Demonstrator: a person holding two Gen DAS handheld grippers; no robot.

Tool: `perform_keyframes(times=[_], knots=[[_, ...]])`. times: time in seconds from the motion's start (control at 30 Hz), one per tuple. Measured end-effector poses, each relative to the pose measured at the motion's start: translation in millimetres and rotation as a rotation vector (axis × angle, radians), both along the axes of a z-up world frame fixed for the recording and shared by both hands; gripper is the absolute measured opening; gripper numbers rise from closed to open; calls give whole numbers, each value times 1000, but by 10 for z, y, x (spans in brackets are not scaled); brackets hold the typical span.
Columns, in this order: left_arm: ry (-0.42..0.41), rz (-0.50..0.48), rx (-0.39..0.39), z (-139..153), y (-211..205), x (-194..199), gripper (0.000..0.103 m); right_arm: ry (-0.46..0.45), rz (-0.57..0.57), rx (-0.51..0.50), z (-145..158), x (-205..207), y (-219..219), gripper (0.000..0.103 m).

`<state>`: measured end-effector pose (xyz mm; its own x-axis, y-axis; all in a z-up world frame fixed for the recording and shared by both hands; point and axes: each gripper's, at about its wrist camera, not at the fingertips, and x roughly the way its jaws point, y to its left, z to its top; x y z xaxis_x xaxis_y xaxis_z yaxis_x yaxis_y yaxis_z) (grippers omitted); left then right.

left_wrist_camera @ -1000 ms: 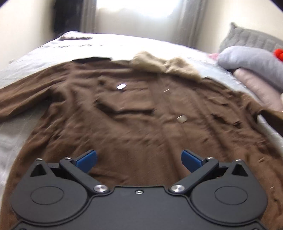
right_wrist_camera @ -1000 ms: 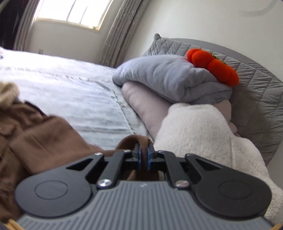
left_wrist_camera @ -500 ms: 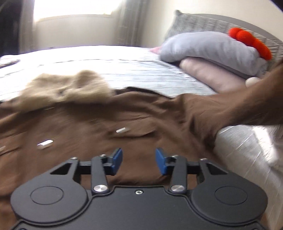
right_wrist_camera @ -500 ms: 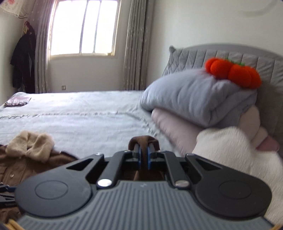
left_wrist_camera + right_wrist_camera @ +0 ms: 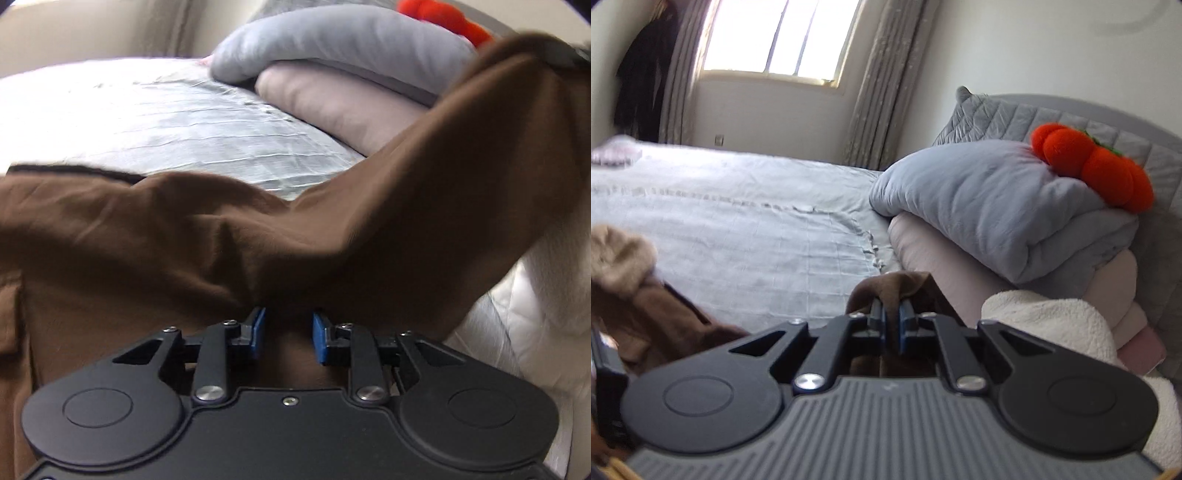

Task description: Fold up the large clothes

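While the right gripper (image 5: 891, 319) pinches the sleeve end, the left gripper (image 5: 288, 334) waits part-open.

Its blue fingers (image 5: 256, 332) straddle brown cloth without clamping, likely to pin the fold line. The coat (image 5: 147, 240) lies on the bed (image 5: 738, 221); its sleeve (image 5: 461, 155) rises up-right toward the pillows (image 5: 997, 206).

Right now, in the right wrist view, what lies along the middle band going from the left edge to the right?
Fur collar → grey bedspread → brown coat sleeve pinched in the right gripper → pink pillow → folded grey duvet → orange plush.
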<state>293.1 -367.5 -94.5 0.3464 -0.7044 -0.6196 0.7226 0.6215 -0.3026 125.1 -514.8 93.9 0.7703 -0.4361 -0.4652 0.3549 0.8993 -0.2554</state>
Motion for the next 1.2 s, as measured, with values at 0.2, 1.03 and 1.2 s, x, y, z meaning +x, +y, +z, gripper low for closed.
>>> perform_keyframes(times=[0.2,1.03,1.2], knots=[[22,-4,-89,456,651,-162,62,-36,141,-33,350,129,553,6],[0,527,-63,618,4570,-445,95,226,861,83,521,1136,4007,76],[19,520,-92,552,4297,-136,92,263,688,129,247,1205,3253,81]])
